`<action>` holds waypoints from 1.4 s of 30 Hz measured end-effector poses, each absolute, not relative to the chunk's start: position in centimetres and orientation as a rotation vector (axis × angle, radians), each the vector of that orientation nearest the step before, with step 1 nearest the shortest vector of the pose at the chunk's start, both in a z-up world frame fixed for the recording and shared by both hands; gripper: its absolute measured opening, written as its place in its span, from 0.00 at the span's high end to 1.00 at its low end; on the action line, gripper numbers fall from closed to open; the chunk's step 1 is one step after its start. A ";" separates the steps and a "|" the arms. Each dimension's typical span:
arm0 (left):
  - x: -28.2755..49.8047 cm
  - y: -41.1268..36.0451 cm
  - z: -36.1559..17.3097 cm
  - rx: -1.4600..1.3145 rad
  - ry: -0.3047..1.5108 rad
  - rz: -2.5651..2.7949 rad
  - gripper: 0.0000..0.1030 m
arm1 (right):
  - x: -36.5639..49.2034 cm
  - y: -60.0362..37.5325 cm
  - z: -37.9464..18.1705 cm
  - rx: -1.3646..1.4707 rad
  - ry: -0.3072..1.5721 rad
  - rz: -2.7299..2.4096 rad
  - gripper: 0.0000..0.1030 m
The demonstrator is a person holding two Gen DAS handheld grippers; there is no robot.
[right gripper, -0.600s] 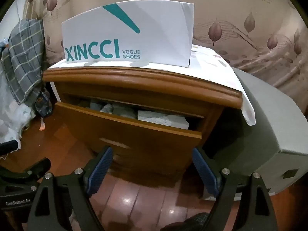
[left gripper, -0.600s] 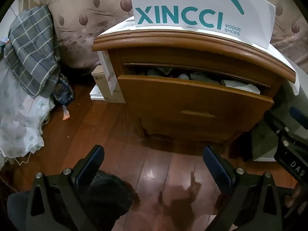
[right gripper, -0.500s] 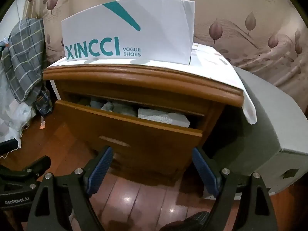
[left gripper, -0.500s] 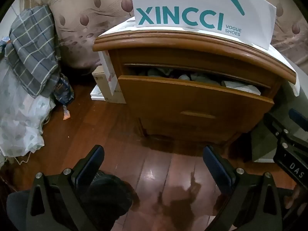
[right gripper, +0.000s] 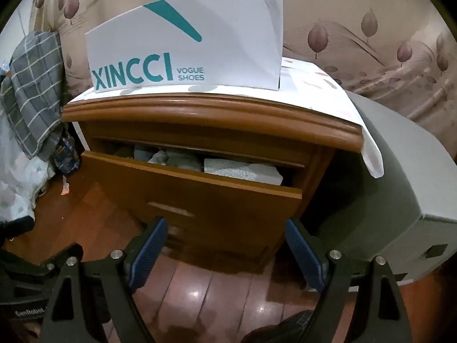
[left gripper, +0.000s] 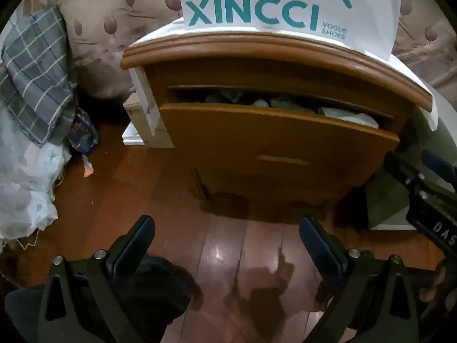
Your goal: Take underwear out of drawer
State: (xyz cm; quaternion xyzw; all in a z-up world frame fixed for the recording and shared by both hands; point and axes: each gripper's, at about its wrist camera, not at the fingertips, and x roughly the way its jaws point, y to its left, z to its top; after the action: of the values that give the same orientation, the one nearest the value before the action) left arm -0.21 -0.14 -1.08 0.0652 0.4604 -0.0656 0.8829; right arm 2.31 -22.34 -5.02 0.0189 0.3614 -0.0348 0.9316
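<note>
Plainly, the drawer (right gripper: 200, 197) is only part-way out of the nightstand (right gripper: 211, 114), so the gap above its front is a narrow slot, and that is where trouble would come from. The underwear (right gripper: 171, 157) lies inside it as a crumpled grey-and-white heap, with a flat white folded piece (right gripper: 242, 171) at the right end; which item is which I cannot tell. Both tools hang low over the floor (left gripper: 222, 251), well apart from the drawer: the left tool (left gripper: 225, 231) gapes wide and empty, and the right tool (right gripper: 225, 234) likewise stands wide with nothing between its fingers. A wide tool pushed into that slot would likely knock the overhanging top edge or the drawer front, and a bump could shove the drawer back in. A blind pinch might also take several pieces at once, or snag cloth on the frame as it comes out. Pulling the drawer further by its handle (right gripper: 171, 208) looks the safer start. Around it, a white shoe box (right gripper: 185, 48) sits on a paper sheet (right gripper: 342, 103) covering the top; the sheet droops over the right corner and could be dragged. A grey cabinet (right gripper: 400, 188) crowds the right side, boxes (left gripper: 145, 120) and a plaid cloth (left gripper: 34, 80) the left.
</note>
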 end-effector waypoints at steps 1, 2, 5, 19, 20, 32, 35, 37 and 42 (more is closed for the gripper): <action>-0.1 -0.1 -1.2 0.135 0.966 -0.142 0.03 | 2.3 -22.4 -5.0 0.044 0.741 -0.069 0.16; -0.2 -0.1 -1.3 0.136 0.972 -0.149 0.03 | 2.3 -22.4 -5.1 0.049 0.743 -0.068 0.16; -0.3 -0.4 -1.4 0.163 0.968 -0.138 0.03 | 2.5 -22.3 -5.2 0.043 0.752 -0.077 0.16; -0.2 -0.5 -0.9 0.158 0.960 -0.124 0.03 | 2.5 -22.0 -5.0 0.005 0.750 -0.104 0.16; -0.2 -0.4 -0.9 0.159 0.961 -0.118 0.03 | 2.5 -21.9 -5.0 0.005 0.750 -0.100 0.16; 0.1 -0.3 -1.0 0.155 0.970 -0.088 0.02 | 2.6 -22.1 -5.2 0.019 0.766 -0.085 0.16; 0.2 -0.3 -0.9 0.149 0.974 -0.086 0.02 | 2.5 -22.0 -5.1 0.018 0.765 -0.081 0.16; 0.2 -0.3 -0.8 0.148 0.973 -0.085 0.02 | 2.5 -21.9 -5.1 0.014 0.763 -0.077 0.16; 0.2 -0.4 -0.8 0.149 0.974 -0.083 0.02 | 2.4 -22.0 -5.0 0.025 0.761 -0.077 0.16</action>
State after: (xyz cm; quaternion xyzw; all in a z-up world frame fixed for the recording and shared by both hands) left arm 0.18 -0.39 -0.83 0.0716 0.4674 -0.0396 0.8803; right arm 2.44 -22.04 -5.01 0.0121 0.3712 -0.0376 0.9277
